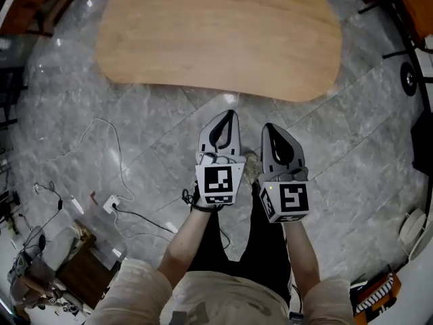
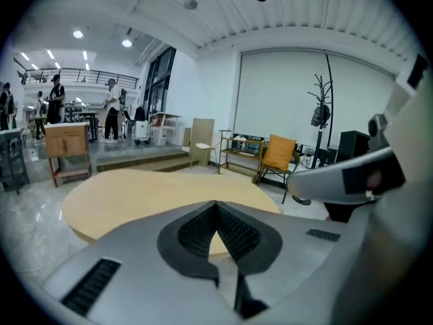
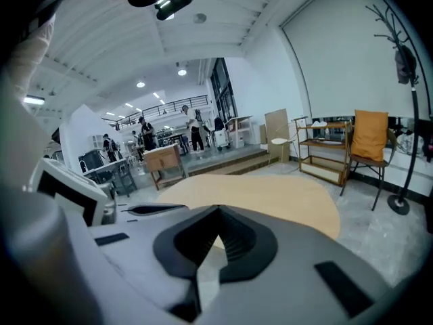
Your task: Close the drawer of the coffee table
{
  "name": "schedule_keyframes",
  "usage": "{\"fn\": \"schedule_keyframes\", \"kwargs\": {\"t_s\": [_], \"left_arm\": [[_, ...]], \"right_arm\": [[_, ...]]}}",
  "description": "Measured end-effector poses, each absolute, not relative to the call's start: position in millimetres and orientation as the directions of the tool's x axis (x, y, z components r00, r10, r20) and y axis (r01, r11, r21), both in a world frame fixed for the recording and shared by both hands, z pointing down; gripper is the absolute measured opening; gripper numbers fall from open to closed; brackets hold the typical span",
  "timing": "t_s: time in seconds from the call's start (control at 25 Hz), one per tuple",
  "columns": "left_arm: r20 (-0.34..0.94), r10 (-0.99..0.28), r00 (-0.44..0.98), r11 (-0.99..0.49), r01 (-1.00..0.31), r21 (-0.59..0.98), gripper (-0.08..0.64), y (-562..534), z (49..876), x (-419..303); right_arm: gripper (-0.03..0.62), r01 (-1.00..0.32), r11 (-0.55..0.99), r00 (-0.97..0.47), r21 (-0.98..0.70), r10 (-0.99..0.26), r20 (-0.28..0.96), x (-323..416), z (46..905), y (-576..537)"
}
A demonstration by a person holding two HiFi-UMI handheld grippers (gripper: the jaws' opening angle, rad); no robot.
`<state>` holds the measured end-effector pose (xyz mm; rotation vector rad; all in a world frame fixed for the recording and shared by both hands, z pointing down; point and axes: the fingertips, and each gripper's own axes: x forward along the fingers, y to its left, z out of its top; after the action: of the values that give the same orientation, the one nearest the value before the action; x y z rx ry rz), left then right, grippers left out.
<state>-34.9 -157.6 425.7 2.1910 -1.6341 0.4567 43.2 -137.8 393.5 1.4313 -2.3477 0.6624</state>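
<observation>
The coffee table (image 1: 216,39) shows as a pale wooden oval top on the grey marble floor at the top of the head view. No drawer can be seen in any view. My left gripper (image 1: 232,112) and right gripper (image 1: 266,126) are held side by side in the air, just short of the table's near edge and pointing toward it. Both are shut, tips together, with nothing between them. In the left gripper view the shut jaws (image 2: 216,203) sit in front of the table top (image 2: 135,195). The right gripper view shows the same with its gripper (image 3: 218,210) and the table top (image 3: 277,195).
A white power strip (image 1: 111,203) with loose cables lies on the floor at the left, near a low wooden box (image 1: 84,273). Beyond the table stand a yellow chair (image 2: 279,153), a coat rack (image 2: 321,114) and a low shelf (image 3: 325,156). People (image 2: 54,97) stand far back.
</observation>
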Motion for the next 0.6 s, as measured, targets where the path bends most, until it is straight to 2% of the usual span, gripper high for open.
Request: {"fn": "schedule_keyframes", "kwargs": {"t_s": [0.24, 0.36, 0.6], "left_arm": [[0.412, -0.856, 0.312, -0.305, -0.949, 0.084, 0.009, -164, 277, -33], [0.401, -0.853, 0.333, -0.305, -0.943, 0.135, 0.009, -135, 215, -35], [0.376, -0.882, 0.285, -0.274, -0.958, 0.084, 0.009, -90, 162, -23]], "right_arm": [[0.005, -0.910, 0.331, -0.410, -0.249, -0.804, 0.431, 64, 261, -144], [0.005, -0.913, 0.314, -0.399, -0.258, -0.816, 0.418, 69, 204, -118], [0.005, -0.886, 0.407, -0.463, -0.223, -0.808, 0.365, 71, 152, -84]]}}
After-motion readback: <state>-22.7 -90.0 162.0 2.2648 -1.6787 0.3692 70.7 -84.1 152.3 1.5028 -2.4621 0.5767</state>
